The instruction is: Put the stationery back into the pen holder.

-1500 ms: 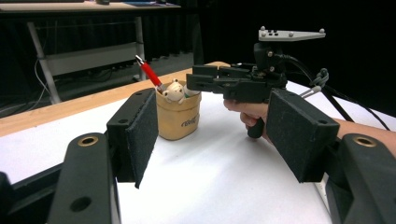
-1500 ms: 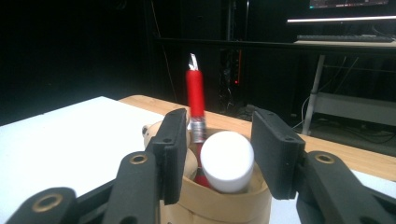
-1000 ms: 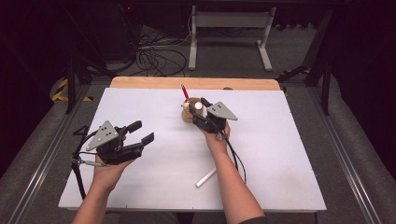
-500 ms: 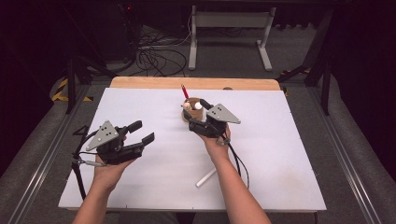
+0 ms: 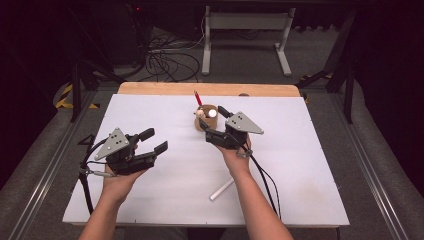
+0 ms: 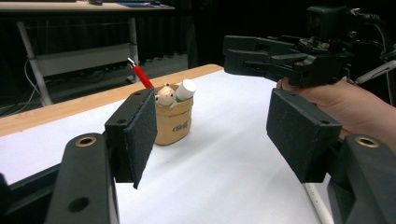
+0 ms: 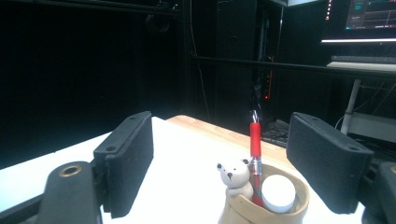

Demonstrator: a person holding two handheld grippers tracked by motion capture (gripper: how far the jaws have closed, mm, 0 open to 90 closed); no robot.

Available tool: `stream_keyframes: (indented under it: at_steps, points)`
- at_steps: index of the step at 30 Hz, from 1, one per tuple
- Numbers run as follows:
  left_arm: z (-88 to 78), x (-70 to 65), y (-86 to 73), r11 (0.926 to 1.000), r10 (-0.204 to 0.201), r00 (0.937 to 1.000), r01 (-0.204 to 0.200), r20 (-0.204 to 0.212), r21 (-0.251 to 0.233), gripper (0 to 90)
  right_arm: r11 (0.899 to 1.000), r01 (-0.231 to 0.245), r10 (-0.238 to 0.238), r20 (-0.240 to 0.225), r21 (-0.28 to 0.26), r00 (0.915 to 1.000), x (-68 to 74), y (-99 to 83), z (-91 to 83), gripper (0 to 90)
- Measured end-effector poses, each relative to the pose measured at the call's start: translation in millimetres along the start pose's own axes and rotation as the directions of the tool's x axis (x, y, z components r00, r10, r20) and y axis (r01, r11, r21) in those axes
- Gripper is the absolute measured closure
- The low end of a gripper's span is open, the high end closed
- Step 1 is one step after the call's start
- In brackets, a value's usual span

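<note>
White bench: my right gripper (image 5: 214, 125) has just been opening, jaws empty, beside the cup (image 5: 205, 120) near the far edge (bear, pens inside); left gripper (image 5: 153, 141) wide, empty.

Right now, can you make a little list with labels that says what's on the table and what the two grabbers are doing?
cup: tan pen holder standing near the table's far edge
inside cup: red pen, bear-topped pen, white marker
on table: white marker lying flat by the right forearm
left gripper: open, holding nothing
right gripper: beside the cup, jaws just opened, nothing between them
</note>
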State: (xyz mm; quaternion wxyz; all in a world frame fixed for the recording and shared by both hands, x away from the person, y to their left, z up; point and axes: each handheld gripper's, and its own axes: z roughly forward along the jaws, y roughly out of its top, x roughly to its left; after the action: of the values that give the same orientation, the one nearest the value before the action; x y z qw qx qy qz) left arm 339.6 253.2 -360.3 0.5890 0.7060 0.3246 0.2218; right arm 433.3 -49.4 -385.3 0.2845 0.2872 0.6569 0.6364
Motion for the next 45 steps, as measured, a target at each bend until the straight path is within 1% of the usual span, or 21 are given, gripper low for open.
stream_keyframes:
  at_steps: [3,5,8,11,13,15,17,20,22,25,26,28,29,30,31,33,36,38,42,44,45]
  points:
    - [3.6,-1.5,0.9,1.0000,0.004,0.9999,-0.004,0.009,-0.004,34.2,1.000,0.001,-0.001,-0.003,0.002,1.0000,1.3,1.8,-2.1,21.3]
    - [5.6,-2.4,0.2,1.0000,0.003,0.9999,-0.003,0.015,0.005,33.9,1.000,0.007,-0.007,-0.006,-0.004,1.0000,2.8,3.7,-4.2,20.8]
    - [7.8,-3.1,-0.8,0.9999,-0.001,0.9997,0.001,0.024,0.010,33.1,1.000,0.010,-0.010,-0.021,-0.003,0.9997,5.5,7.6,-7.4,19.2]
    - [8.9,-3.7,-1.1,0.9999,-0.001,0.9994,0.001,0.034,0.015,32.0,1.000,0.026,-0.026,-0.032,-0.003,0.9991,8.1,11.5,-11.5,16.9]
    - [9.7,-4.0,-0.7,0.9999,-0.005,0.9991,0.005,0.042,0.015,31.4,0.999,0.030,-0.031,-0.041,-0.013,0.9987,9.5,13.2,-14.6,16.2]
    - [11.6,-4.9,-0.2,0.9998,-0.013,0.9988,0.012,0.047,0.012,30.6,0.999,0.032,-0.032,-0.050,-0.005,0.9982,10.5,13.9,-18.0,14.6]
    - [14.1,-6.0,0.2,0.9998,-0.011,0.9986,0.010,0.052,0.018,29.9,0.999,0.035,-0.035,-0.052,0.006,0.9980,10.9,14.3,-21.9,12.8]
    - [17.7,-8.0,-0.1,0.9995,-0.011,0.9980,0.009,0.062,0.030,28.8,0.999,0.036,-0.035,-0.057,0.016,0.9977,9.1,15.4,-29.0,10.0]
    - [20.5,-9.8,-0.2,0.9993,-0.009,0.9980,0.006,0.063,0.037,27.5,0.999,0.026,-0.025,-0.059,0.020,0.9979,7.8,16.1,-35.0,8.6]
    - [25.7,-15.0,0.2,0.9989,0.005,0.9979,-0.008,0.064,0.047,25.9,0.999,0.029,-0.028,-0.056,0.024,0.9980,5.3,17.4,-45.0,7.0]
    - [27.3,-16.6,0.8,0.9984,0.014,0.9977,-0.017,0.066,0.054,25.5,0.999,0.021,-0.020,-0.053,0.028,0.9984,4.6,18.1,-48.5,6.3]
    - [31.7,-20.2,1.3,0.9982,0.016,0.9971,-0.021,0.074,0.056,24.3,0.999,0.022,-0.020,-0.050,0.032,0.9986,2.1,19.7,-55.4,5.2]
    - [33.6,-22.2,1.3,0.9980,0.017,0.9968,-0.022,0.078,0.059,23.6,0.999,0.011,-0.009,-0.047,0.031,0.9988,1.7,20.9,-58.6,4.7]
    - [35.5,-24.0,1.0,0.9977,0.021,0.9964,-0.026,0.082,0.063,22.9,0.999,0.021,-0.020,-0.045,0.036,0.9988,0.3,22.0,-61.6,4.0]
    - [37.0,-26.1,0.5,0.9971,0.021,0.9963,-0.027,0.083,0.071,22.5,0.999,0.018,-0.017,-0.042,0.042,0.9990,0.0,23.4,-64.4,3.4]
    - [39.6,-29.6,-0.5,0.9959,0.027,0.9956,-0.035,0.089,0.084,21.6,0.999,0.025,-0.023,-0.045,0.038,0.9987,-1.3,26.0,-69.6,3.1]
    - [43.2,-36.0,-1.6,0.9934,0.026,0.9946,-0.037,0.100,0.109,21.6,0.999,0.032,-0.030,-0.044,0.029,0.9986,-2.7,29.3,-76.4,2.3]
    - [46.4,-40.9,-2.0,0.9894,0.032,0.9941,-0.046,0.104,0.138,22.6,0.999,0.031,-0.030,-0.047,0.026,0.9984,-3.0,30.5,-80.5,1.9]
    - [53.8,-50.1,-4.4,0.9814,0.033,0.9936,-0.052,0.108,0.185,19.0,0.999,0.041,-0.039,-0.052,0.022,0.9979,-4.6,30.5,-86.9,0.5]
    - [57.2,-54.1,-6.1,0.9774,0.037,0.9931,-0.059,0.111,0.203,17.2,0.999,0.034,-0.033,-0.051,0.035,0.9981,-5.2,30.7,-89.5,0.0]
    - [58.6,-55.9,-6.9,0.9754,0.039,0.9930,-0.062,0.111,0.212,17.1,0.998,0.043,-0.041,-0.052,0.037,0.9978,-6.0,31.0,-90.8,0.0]
